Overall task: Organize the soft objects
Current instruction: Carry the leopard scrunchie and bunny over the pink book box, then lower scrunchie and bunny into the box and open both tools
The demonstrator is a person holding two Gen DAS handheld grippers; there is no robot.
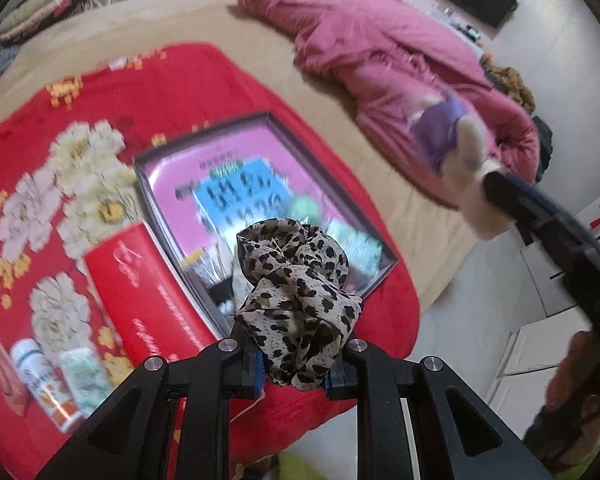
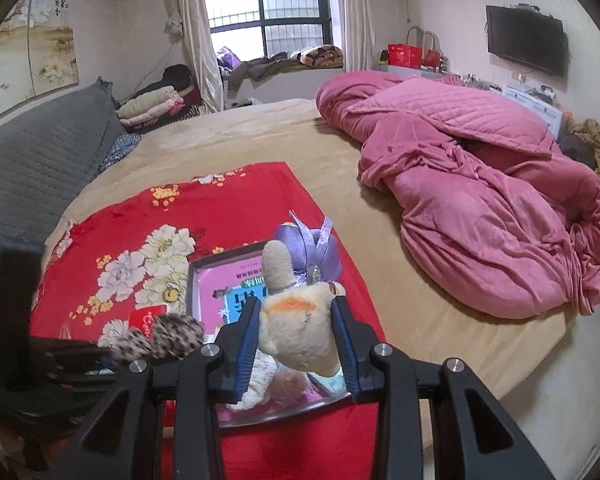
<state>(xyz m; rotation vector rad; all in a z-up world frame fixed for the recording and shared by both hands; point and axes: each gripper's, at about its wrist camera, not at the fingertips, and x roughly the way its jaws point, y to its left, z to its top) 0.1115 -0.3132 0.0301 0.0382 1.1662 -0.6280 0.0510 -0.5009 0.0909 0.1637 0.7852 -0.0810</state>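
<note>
The left claw (image 1: 294, 364) is clamped on a leopard scarf (image 1: 296, 280), bottom centre of its view. The open box (image 1: 188, 148) lies just beyond and below, its long axis running upper left to lower right. The right claw (image 2: 296, 344) grips a plush toy (image 2: 300, 320), lower centre, also over the box (image 2: 192, 280). The left looks nearer.

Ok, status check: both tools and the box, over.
Left tool shut on leopard scarf. Right tool shut on plush toy. Open box below, booklets inside.
</note>
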